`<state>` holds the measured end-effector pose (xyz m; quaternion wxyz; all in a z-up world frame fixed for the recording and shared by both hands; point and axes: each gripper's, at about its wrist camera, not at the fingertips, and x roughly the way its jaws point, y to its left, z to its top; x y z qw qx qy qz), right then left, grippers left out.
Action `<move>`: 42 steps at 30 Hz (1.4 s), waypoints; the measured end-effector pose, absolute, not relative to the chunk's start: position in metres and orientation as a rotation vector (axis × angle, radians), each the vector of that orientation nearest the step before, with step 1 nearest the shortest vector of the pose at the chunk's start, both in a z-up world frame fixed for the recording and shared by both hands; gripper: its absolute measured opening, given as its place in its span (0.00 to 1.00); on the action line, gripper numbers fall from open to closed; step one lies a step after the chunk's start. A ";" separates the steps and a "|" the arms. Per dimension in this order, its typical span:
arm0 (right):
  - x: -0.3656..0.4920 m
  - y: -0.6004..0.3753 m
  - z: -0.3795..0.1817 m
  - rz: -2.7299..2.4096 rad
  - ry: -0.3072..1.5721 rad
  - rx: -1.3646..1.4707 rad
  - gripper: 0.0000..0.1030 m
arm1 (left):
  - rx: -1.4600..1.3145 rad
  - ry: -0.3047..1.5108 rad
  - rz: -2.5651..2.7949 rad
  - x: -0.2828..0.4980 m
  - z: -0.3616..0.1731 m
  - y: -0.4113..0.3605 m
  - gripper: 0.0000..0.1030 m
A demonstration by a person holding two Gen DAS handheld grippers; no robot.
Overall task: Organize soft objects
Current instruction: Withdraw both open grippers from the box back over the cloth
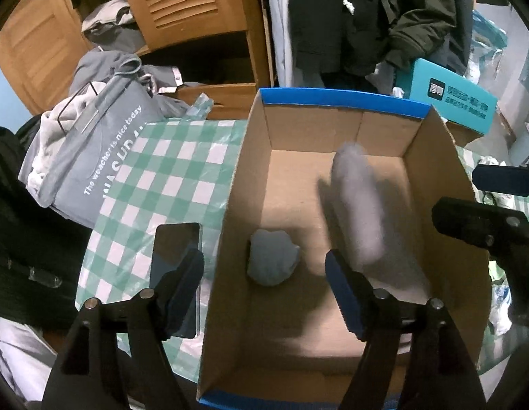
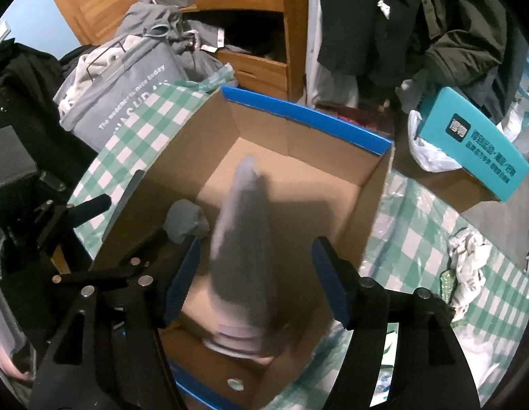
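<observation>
An open cardboard box (image 1: 250, 177) with a blue rim sits on the green checked tablecloth; it also shows in the right wrist view (image 2: 366, 184). Inside lie a balled light grey sock (image 1: 273, 259) (image 2: 184, 220) and a long grey sock (image 1: 361, 212) (image 2: 244, 249), blurred by motion, lying free between the right gripper's fingers. My left gripper (image 1: 264, 294) is open above the box's left wall. My right gripper (image 2: 254, 280) is open over the box; its body shows in the left wrist view (image 1: 489, 225) at the right edge.
A dark phone (image 1: 177, 273) lies on the cloth left of the box. A grey laundry bag (image 1: 93, 150) with clothes stands at back left, a wooden wardrobe (image 1: 196, 17) behind. A teal box (image 2: 469, 143) and crumpled white cloth (image 2: 469, 259) lie right.
</observation>
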<state>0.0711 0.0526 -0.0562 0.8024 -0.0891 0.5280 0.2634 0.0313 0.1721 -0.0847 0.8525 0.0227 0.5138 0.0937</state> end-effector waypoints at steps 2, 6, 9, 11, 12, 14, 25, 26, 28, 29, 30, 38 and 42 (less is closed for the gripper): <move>0.071 0.049 -0.056 0.557 1.134 -0.190 0.68 | 0.060 1.075 0.193 0.030 -0.083 0.169 0.78; 0.068 0.039 -0.055 0.531 1.132 -0.201 0.70 | 0.068 1.077 0.183 0.029 -0.081 0.164 0.78; 0.066 0.031 -0.053 0.521 1.131 -0.195 0.70 | 0.074 1.079 0.174 0.028 -0.079 0.159 0.79; 0.064 0.025 -0.052 0.512 1.127 -0.192 0.70 | 0.084 1.076 0.167 0.027 -0.077 0.155 0.79; 0.062 0.022 -0.050 0.509 1.125 -0.190 0.70 | 0.090 1.073 0.163 0.026 -0.076 0.152 0.79; 0.060 0.018 -0.048 0.505 1.123 -0.188 0.70 | 0.105 1.066 0.157 0.024 -0.073 0.146 0.79; 0.047 -0.014 -0.040 0.445 1.103 -0.190 0.75 | 0.149 1.031 0.114 0.018 -0.058 0.121 0.84; 0.046 -0.018 -0.039 0.440 1.103 -0.186 0.75 | 0.154 1.028 0.109 0.018 -0.057 0.117 0.84; 0.044 -0.025 -0.038 0.431 1.102 -0.181 0.75 | 0.161 1.026 0.101 0.018 -0.056 0.112 0.84; 0.043 -0.029 -0.037 0.427 1.100 -0.177 0.75 | 0.164 1.025 0.096 0.018 -0.056 0.109 0.84; 0.042 -0.032 -0.036 0.425 1.099 -0.175 0.75 | 0.166 1.024 0.090 0.018 -0.056 0.106 0.84; 0.034 -0.064 -0.031 0.385 1.092 -0.152 0.77 | 0.207 1.027 0.039 0.020 -0.056 0.076 0.84; 0.032 -0.084 -0.031 0.358 1.095 -0.138 0.77 | 0.223 1.028 0.012 0.021 -0.056 0.060 0.84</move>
